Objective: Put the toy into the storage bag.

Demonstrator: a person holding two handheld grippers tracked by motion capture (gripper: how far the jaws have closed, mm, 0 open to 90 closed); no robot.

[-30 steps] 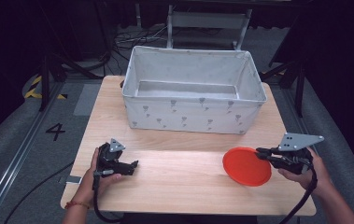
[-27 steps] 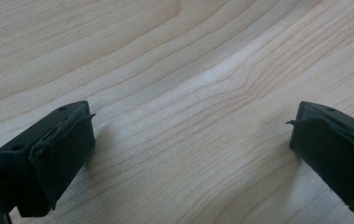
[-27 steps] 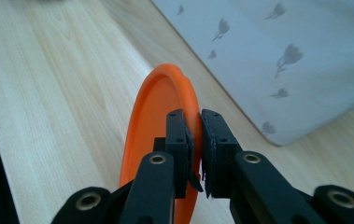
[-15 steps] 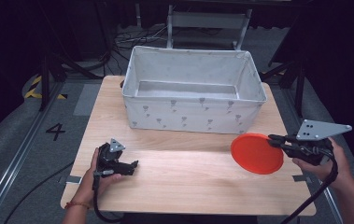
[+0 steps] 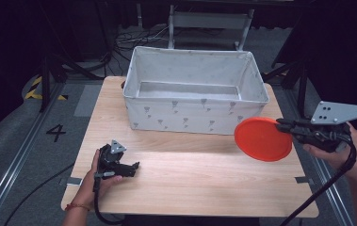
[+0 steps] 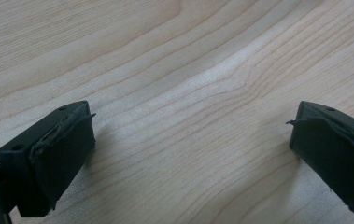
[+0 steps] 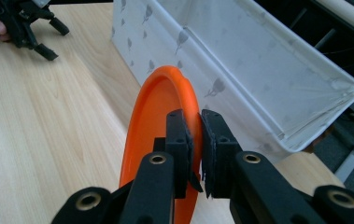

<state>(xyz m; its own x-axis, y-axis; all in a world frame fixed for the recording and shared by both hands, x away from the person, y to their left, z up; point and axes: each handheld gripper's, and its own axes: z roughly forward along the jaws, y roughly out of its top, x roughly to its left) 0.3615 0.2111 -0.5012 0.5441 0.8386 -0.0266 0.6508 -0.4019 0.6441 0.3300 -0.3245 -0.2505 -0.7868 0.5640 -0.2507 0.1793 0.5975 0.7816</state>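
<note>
An orange plate [image 5: 263,139] hangs in the air over the table's right side, held by its rim. My right gripper [image 5: 284,126] is shut on that rim; in the right gripper view the plate [image 7: 158,121] stands on edge between the two black jaws, just in front of the fabric bin. My left gripper [image 5: 135,166] rests on the wooden table [image 5: 195,188] at the front left, open, with bare wood between its fingers [image 6: 58,149].
A white fabric bin [image 5: 192,92] with a grey pattern stands at the back of the table; its inside looks empty. In the right gripper view the bin's wall [image 7: 240,60] runs close beside the plate. Dark floor, cables and metal stands surround the table.
My right gripper has lifted the orange plate off the table and carried it up and to the right, tilting it. The left gripper has stayed put.
</note>
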